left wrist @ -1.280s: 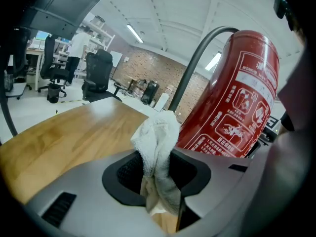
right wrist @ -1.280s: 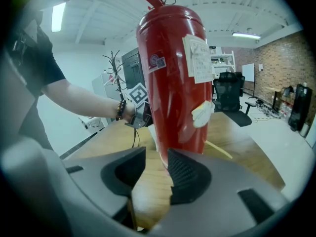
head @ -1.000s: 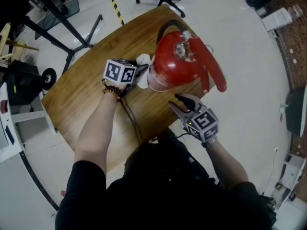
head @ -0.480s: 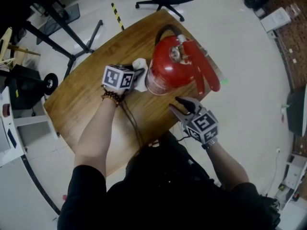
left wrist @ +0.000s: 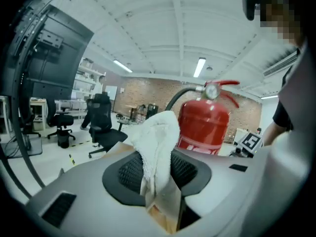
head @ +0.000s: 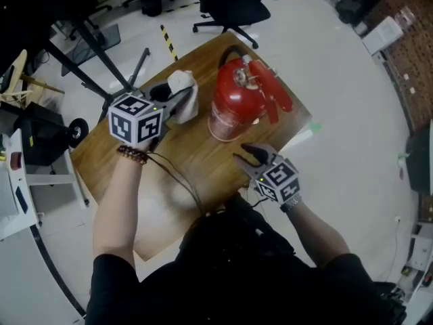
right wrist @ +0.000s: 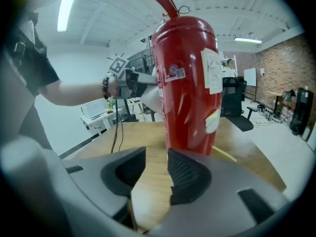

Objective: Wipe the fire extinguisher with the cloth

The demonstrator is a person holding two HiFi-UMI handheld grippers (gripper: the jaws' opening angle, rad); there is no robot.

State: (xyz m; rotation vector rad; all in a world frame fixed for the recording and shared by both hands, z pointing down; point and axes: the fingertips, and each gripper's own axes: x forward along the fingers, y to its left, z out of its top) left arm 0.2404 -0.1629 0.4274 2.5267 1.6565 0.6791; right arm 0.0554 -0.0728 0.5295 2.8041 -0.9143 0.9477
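A red fire extinguisher (head: 233,103) stands upright on the wooden table (head: 169,175), its handle and gauge on top. My left gripper (head: 177,100) is shut on a white cloth (head: 184,90) and holds it in the air left of the cylinder, apart from it. In the left gripper view the cloth (left wrist: 157,142) bunches up between the jaws, with the extinguisher (left wrist: 203,125) behind it. My right gripper (head: 247,154) is open near the cylinder's foot. In the right gripper view only bare table shows between its jaws, and the extinguisher (right wrist: 185,83) rises just beyond them.
A black office chair (head: 233,2) stands on the floor past the table's far corner. Black stand legs (head: 101,59) and a wheeled cart (head: 40,131) are at the left. A cable (head: 179,181) runs over the table from my left hand.
My left gripper has lifted the cloth up and to the left, away from the extinguisher's side. The right gripper has stayed by the foot of the cylinder.
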